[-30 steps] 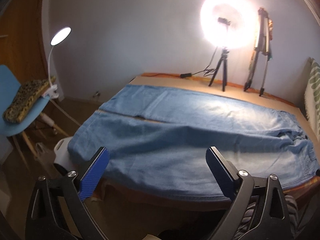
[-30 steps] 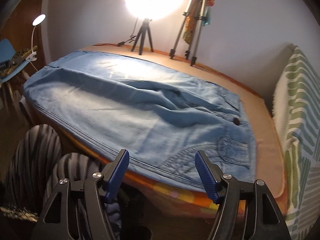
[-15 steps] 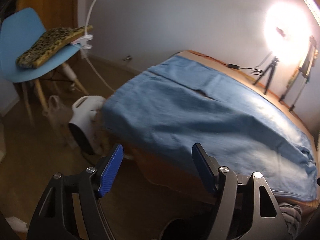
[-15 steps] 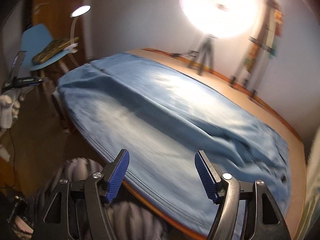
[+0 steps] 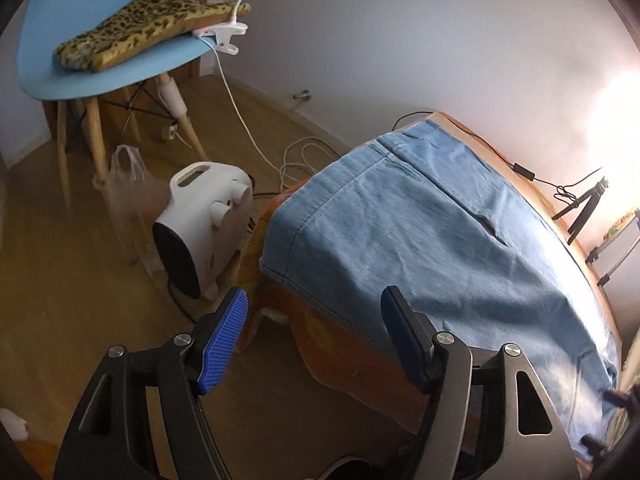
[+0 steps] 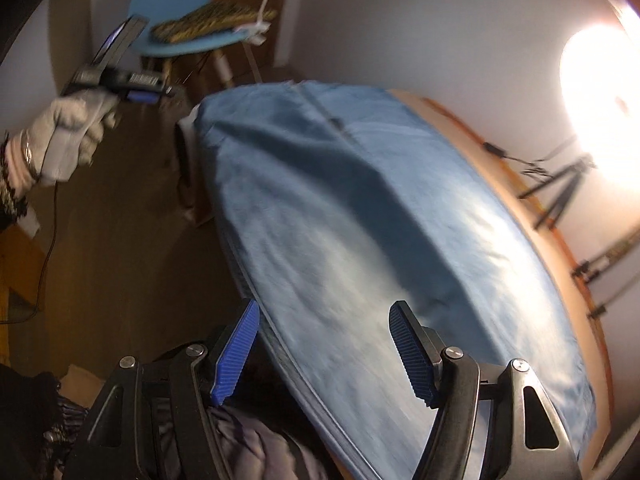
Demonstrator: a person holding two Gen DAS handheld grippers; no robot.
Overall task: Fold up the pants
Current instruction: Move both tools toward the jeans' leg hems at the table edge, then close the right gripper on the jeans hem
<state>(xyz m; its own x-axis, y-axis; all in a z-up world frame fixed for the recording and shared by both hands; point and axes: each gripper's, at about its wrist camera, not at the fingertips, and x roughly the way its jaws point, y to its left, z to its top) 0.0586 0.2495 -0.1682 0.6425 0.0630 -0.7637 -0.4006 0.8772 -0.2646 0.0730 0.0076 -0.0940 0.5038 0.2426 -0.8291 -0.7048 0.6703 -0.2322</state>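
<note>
Pale walls and a brown wooden floor [image 5: 100, 320] surround the table [image 5: 352, 360], whose orange edge shows at centre of the left wrist view. Blue pants [image 5: 440, 248] lie spread flat across the table, running from the middle of the frame to the lower right; the leg hems hang just over the near left end. In the right wrist view the pants [image 6: 380, 240] fill the centre, blurred, with a dark fold crossing them.

Left tongs [image 5: 314, 338] hover off the table's end, spread, with nothing between the blue pads; they have just been closing a little. Their right finger sits over the pants' edge, the left over the floor. Right tongs [image 6: 324, 350] are spread too, empty, above the near seam of the pants. At upper left of the right wrist view a gloved hand [image 6: 68, 136] holds the other tongs.

A white heater [image 5: 204, 228] stands on the floor beside the table end, with a plastic bag [image 5: 128, 192] just left of it. A blue chair [image 5: 100, 40] at upper left carries a leopard cushion [image 5: 148, 28] and a clip lamp [image 5: 226, 34]. A ring light [image 6: 592, 104] glares at the right.
</note>
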